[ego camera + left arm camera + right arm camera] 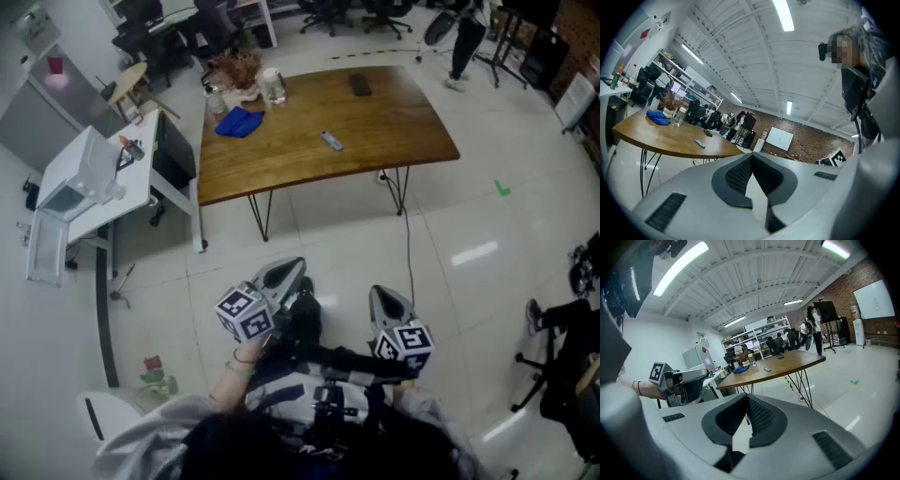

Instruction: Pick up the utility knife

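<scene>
At nine o'clock in the head view, a white rectangular side desk point(94, 178) is standing beside the table. You are holding the grey left gripper point(286, 270) low at six o'clock. Your left hand point(249, 352) is wrapping its handle, and its nose is aiming level toward one o'clock at the brown wooden table on thin black legs point(394, 131). Its jaws are pressing together with nothing between them. On that table, well apart from both tools, the small grey-blue utility knife point(331, 141) is lying flat near the middle. A crumpled blue cloth point(240, 122) is lying at the knife's ten o'clock and a dark flat rectangular object point(360, 85) at its one o'clock. You are carrying the grey right gripper point(386, 298) just beside the left one, aiming toward twelve o'clock and dipping slightly floorward, its jaws likewise closed and empty.
</scene>
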`<action>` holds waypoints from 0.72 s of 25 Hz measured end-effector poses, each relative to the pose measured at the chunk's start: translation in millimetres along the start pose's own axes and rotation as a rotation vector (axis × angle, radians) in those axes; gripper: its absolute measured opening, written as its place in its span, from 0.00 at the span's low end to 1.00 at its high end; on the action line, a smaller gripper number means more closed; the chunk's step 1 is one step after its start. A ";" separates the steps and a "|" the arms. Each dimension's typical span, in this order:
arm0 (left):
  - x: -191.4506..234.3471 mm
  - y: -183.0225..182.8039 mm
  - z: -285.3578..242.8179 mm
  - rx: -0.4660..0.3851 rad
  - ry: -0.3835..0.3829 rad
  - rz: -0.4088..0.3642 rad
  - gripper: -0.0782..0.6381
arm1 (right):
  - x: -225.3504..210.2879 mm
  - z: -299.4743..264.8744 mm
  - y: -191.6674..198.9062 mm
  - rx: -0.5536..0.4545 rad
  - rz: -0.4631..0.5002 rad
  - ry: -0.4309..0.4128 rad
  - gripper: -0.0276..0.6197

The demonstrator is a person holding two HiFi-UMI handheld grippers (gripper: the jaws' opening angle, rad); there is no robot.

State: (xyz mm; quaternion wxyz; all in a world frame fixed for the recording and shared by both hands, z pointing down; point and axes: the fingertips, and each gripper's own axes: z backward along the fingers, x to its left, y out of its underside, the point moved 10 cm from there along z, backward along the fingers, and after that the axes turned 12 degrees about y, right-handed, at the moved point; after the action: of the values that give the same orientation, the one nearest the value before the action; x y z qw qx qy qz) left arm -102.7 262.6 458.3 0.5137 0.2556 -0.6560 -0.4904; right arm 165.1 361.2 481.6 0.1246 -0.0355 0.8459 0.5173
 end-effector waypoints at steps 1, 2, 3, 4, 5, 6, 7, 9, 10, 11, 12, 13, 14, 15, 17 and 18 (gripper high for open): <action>9.4 -2.6 -3.7 -0.001 0.001 0.003 0.12 | -0.4 -8.4 -3.8 0.002 0.000 -0.001 0.06; 19.1 -5.5 -7.3 -0.002 0.003 0.005 0.12 | -0.6 -17.1 -7.9 0.003 0.000 -0.002 0.06; 29.5 -9.3 -11.0 -0.004 0.005 0.007 0.12 | -0.2 -26.3 -12.6 0.004 -0.001 -0.005 0.06; 40.8 -14.3 -14.8 -0.004 0.008 0.007 0.12 | 0.9 -36.3 -18.2 0.002 -0.003 -0.010 0.06; 52.9 -20.6 -18.4 -0.004 0.012 0.006 0.12 | 3.0 -47.1 -24.4 -0.001 -0.007 -0.016 0.06; 65.5 -28.2 -21.8 0.000 0.016 0.002 0.12 | 5.9 -58.6 -31.5 -0.006 -0.011 -0.021 0.06; 78.6 -36.7 -25.1 0.007 0.022 -0.004 0.12 | 9.5 -70.4 -39.3 -0.011 -0.014 -0.025 0.06; 105.0 -53.3 -32.3 0.018 0.046 -0.013 0.12 | 16.7 -94.2 -55.2 -0.018 -0.018 -0.025 0.06; 117.9 -60.2 -36.3 0.023 0.058 -0.013 0.12 | 19.2 -106.1 -62.2 -0.018 -0.018 -0.024 0.06; 130.8 -66.1 -40.2 0.028 0.066 -0.014 0.12 | 21.1 -118.2 -68.5 -0.015 -0.015 -0.023 0.06; 144.1 -72.0 -43.9 0.035 0.073 -0.018 0.12 | 23.1 -130.5 -74.6 -0.010 -0.010 -0.021 0.06; 157.6 -78.1 -47.0 0.043 0.080 -0.025 0.12 | 25.5 -143.1 -80.7 -0.005 -0.002 -0.019 0.06; 171.1 -84.5 -49.8 0.052 0.086 -0.032 0.12 | 28.1 -155.8 -86.7 -0.001 0.010 -0.013 0.06; 183.9 -90.8 -52.4 0.060 0.092 -0.037 0.12 | 30.2 -168.0 -92.3 0.003 0.023 -0.002 0.06; 206.4 -100.8 -57.8 0.064 0.102 -0.036 0.12 | 31.3 -190.8 -102.2 0.017 0.048 0.028 0.06; 216.7 -104.1 -60.7 0.062 0.106 -0.030 0.12 | 30.6 -202.0 -106.8 0.027 0.056 0.042 0.06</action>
State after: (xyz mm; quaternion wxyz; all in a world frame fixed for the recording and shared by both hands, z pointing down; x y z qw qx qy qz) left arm -138.1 17.2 455.2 0.5321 0.3070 -0.6388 -0.4632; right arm 120.5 135.3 469.0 0.0926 -0.0211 0.8559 0.5084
